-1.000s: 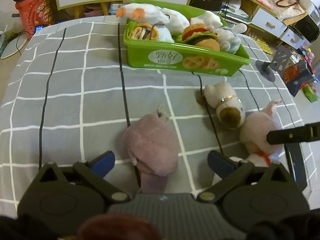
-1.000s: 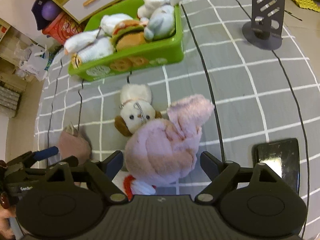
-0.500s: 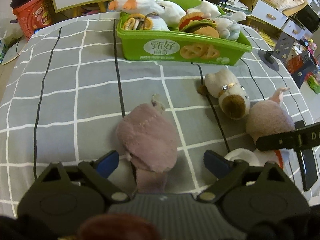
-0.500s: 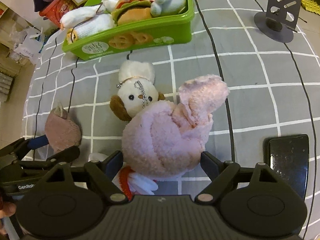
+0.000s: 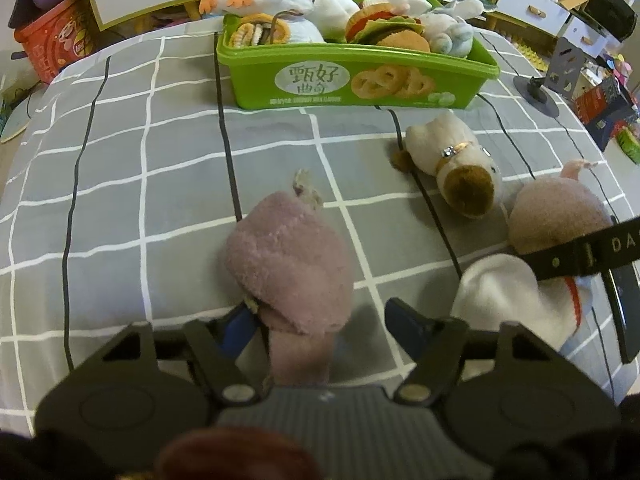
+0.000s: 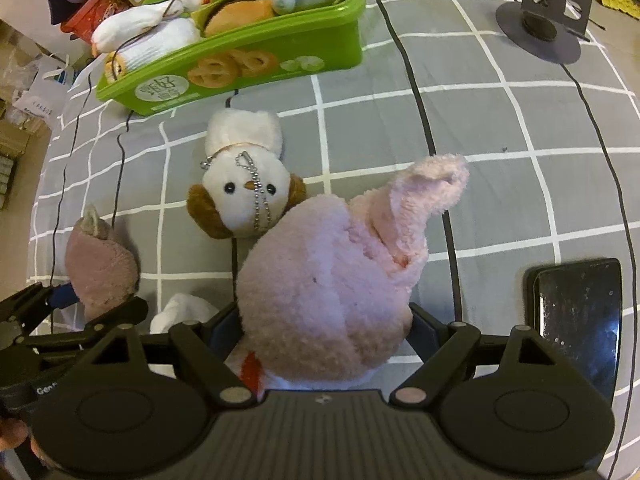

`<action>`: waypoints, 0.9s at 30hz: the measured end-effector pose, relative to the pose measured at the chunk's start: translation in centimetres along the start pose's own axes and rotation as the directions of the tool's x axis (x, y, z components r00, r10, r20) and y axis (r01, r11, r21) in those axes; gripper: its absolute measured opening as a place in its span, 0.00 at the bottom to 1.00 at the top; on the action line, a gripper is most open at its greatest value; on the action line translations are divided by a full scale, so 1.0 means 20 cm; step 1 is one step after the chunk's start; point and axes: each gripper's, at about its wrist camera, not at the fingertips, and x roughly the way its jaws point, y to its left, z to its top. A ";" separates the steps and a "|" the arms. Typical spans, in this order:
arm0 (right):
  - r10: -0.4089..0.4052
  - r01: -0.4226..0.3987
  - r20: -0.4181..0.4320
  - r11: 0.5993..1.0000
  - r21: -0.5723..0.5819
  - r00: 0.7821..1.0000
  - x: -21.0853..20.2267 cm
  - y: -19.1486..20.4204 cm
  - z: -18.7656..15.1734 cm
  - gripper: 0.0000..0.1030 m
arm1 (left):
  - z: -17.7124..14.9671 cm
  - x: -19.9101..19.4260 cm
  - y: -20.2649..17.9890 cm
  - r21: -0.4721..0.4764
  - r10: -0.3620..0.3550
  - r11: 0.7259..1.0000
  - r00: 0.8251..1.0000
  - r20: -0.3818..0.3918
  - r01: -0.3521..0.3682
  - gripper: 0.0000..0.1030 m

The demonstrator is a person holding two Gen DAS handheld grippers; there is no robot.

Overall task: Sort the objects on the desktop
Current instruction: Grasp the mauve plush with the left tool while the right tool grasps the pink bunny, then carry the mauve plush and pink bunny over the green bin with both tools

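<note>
A mauve plush toy (image 5: 288, 264) lies on the grey checked cloth between the fingers of my left gripper (image 5: 322, 322). Its jaws are closing: the left pad touches the toy, the right pad still stands clear. My right gripper (image 6: 322, 330) is open and straddles a pink plush (image 6: 320, 280) that fills the gap between its fingers. A white plush with brown earmuffs (image 6: 240, 196) lies just beyond it. The green bin (image 5: 360, 76) at the back holds several plush toys.
A black phone (image 6: 576, 312) lies flat to the right of my right gripper. A grey phone stand (image 6: 540, 28) is at the far right corner. Drawers and a red canister (image 5: 52, 48) stand behind the cloth's far edge.
The left gripper's jaws have narrowed around the mauve plush. The right gripper has sunk lower over the pink plush, with its width unchanged.
</note>
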 end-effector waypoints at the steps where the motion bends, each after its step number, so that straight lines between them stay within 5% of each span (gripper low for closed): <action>1: 0.002 -0.002 -0.001 1.000 0.005 1.000 0.00 0.00 0.00 0.82 | 0.00 0.00 0.00 0.003 0.004 1.000 1.000 0.000 -0.004 0.64; 14: -0.021 0.021 0.052 1.000 0.004 0.998 -0.02 -0.01 0.01 0.59 | 0.01 -0.03 0.01 0.013 0.030 0.999 0.999 0.032 -0.030 0.42; 27: 0.038 -0.043 0.130 0.998 0.037 0.991 -0.14 -0.04 0.05 0.56 | 0.04 -0.08 0.00 0.018 0.016 1.000 0.997 0.074 -0.018 0.31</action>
